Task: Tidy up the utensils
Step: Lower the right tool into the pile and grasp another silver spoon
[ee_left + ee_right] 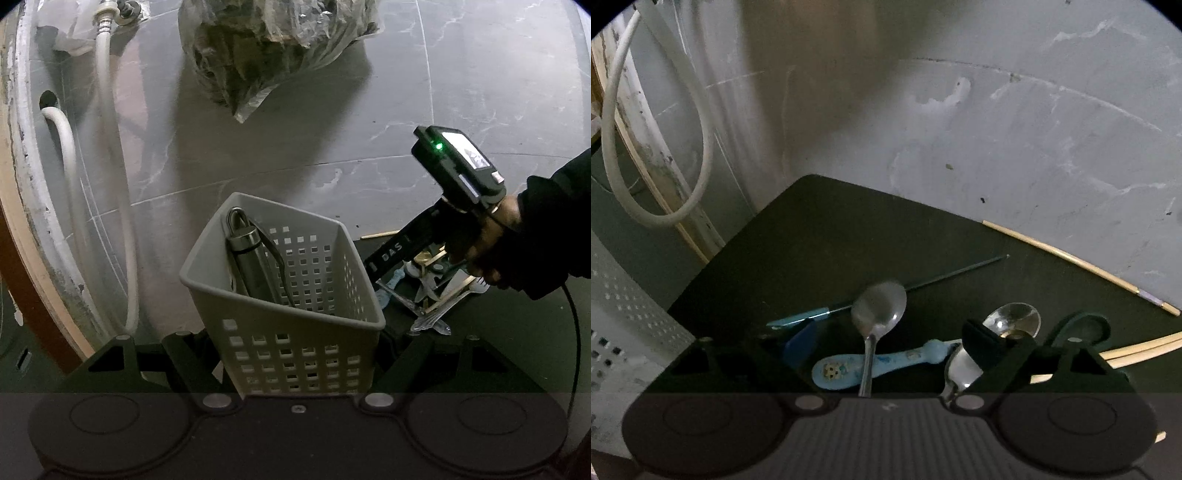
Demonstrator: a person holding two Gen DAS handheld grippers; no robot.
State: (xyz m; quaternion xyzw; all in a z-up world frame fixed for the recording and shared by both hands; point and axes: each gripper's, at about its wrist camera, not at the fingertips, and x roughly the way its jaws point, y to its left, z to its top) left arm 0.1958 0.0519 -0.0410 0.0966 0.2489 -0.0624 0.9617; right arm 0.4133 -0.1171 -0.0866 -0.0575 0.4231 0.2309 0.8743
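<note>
My left gripper (295, 354) is shut on a grey perforated basket (258, 302), which it holds by the lower side walls. Inside the basket leans a dark metal utensil with a loop end (247, 251). To its right, a hand in a dark sleeve (491, 236) holds the other gripper over a pile of utensils (432, 306). In the right wrist view, my right gripper (871, 354) is open just above a black mat (831, 229). A steel spoon (879, 306) and a blue-handled child's spoon (886, 362) lie between its fingers, and a second steel spoon (1012, 317) shows past the right finger.
Pale chopsticks (1071, 258) lie along the mat's far right edge, with more of them (1145, 347) at the right. A thin dark skewer with a blue handle (923, 280) crosses the mat. On the grey tiled floor are a white hose (107, 147) and a filled plastic bag (266, 48).
</note>
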